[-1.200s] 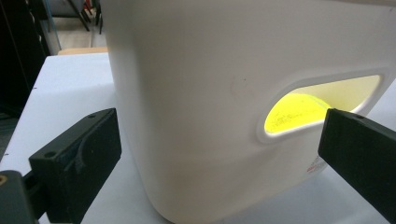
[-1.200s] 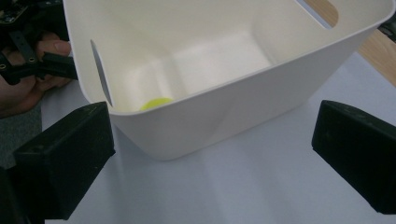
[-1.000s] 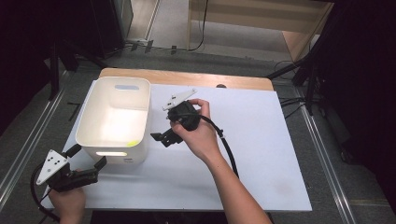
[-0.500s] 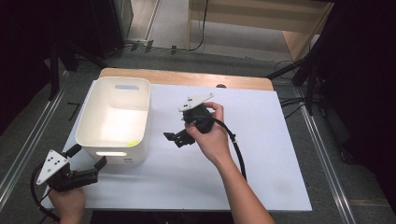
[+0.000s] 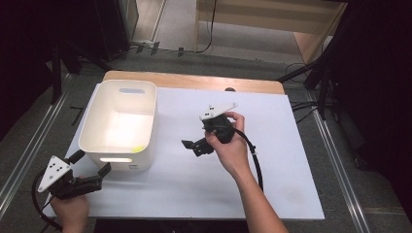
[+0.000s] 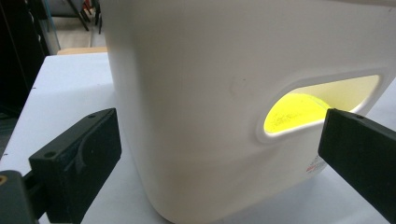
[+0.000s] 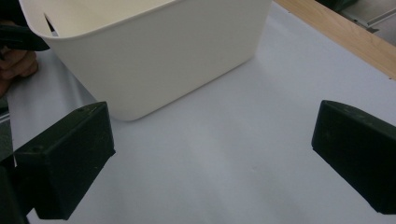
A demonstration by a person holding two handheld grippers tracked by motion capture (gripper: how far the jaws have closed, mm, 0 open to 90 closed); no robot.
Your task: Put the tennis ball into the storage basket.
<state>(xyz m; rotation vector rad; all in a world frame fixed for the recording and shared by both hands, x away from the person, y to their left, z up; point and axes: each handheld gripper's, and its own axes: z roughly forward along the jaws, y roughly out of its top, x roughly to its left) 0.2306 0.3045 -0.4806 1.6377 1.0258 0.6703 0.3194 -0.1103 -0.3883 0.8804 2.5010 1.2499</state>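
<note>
So at this point the white plastic bin with cut-out handles [image 5: 119, 125] sat on the left side of the white surface [image 5: 272, 184], and a yellow-green ball [image 6: 292, 112] was already lying inside it, glowing through the near handle slot. Looked to me like the drop-off part was basically done. My left gripper [image 5: 92, 167] was parked just beside the bin's near wall, jaws spread wide and nothing between them. My right gripper [image 5: 193, 145] hovered over bare surface to the right of the bin, jaws also wide apart and empty. Nothing else lay loose out there, so I'd guess all that was left was backing both hands off.
</note>
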